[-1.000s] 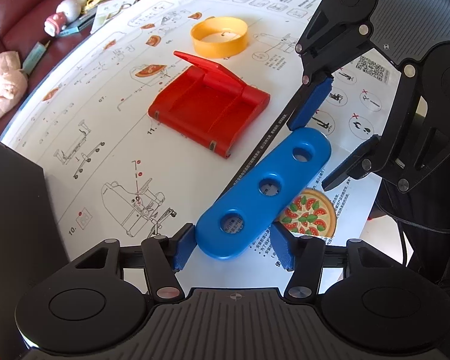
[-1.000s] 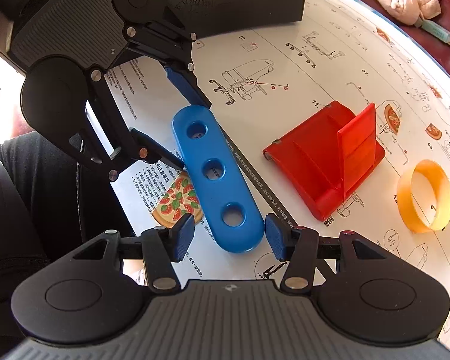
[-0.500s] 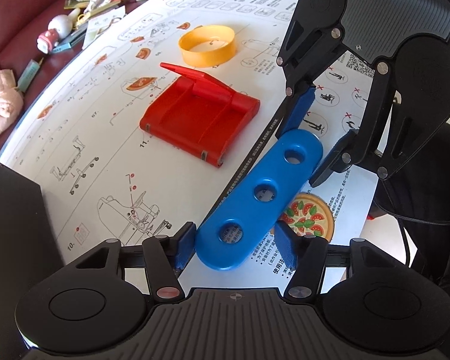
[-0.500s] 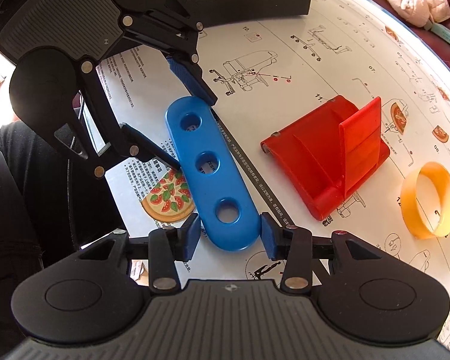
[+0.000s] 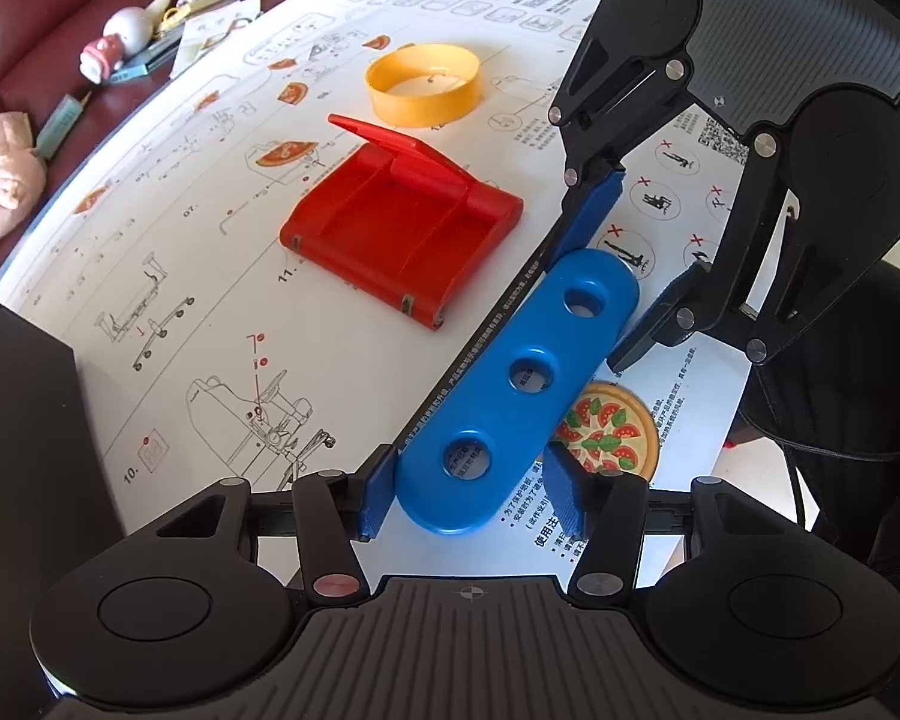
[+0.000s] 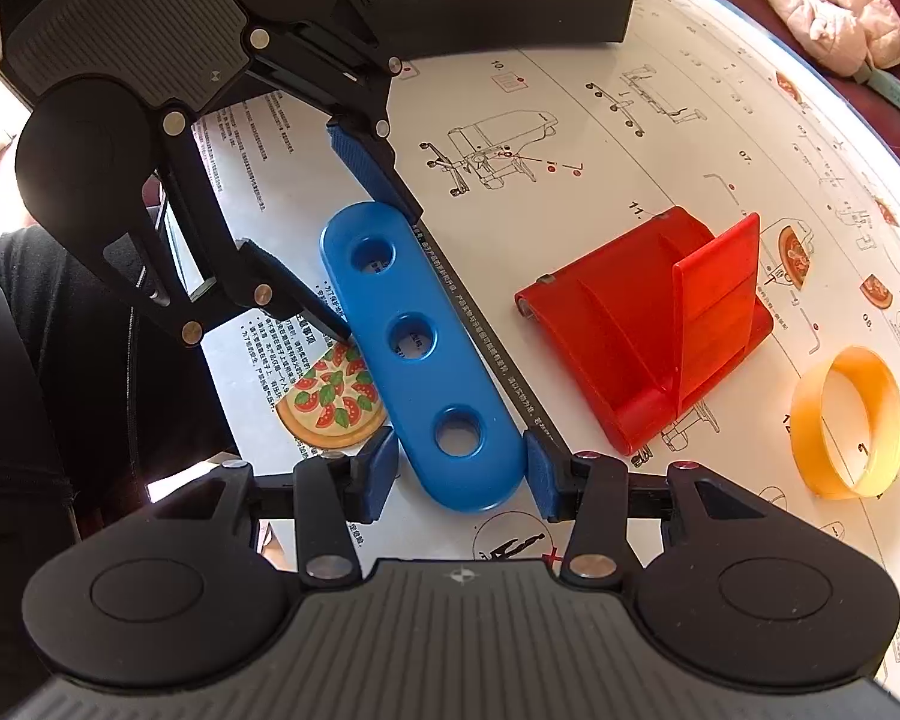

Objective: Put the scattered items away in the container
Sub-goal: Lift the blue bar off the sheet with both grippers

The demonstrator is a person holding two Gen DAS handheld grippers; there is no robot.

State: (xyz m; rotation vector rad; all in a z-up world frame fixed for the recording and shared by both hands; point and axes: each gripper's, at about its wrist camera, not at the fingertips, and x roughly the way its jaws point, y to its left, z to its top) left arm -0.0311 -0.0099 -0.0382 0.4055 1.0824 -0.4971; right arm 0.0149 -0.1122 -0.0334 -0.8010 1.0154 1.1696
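Two tools are working one blue three-hole bar (image 5: 513, 387) lying on the instruction sheet (image 5: 222, 276) near the desk's edge. Left tool (image 5: 471, 495) is closing its jaws around one rounded end, one pad touching, the other just beside it. Right tool (image 6: 459, 468) is straddling the opposite end, pads against its sides. Beyond are sitting a red stand (image 5: 402, 240) and a yellow ring (image 5: 424, 90).
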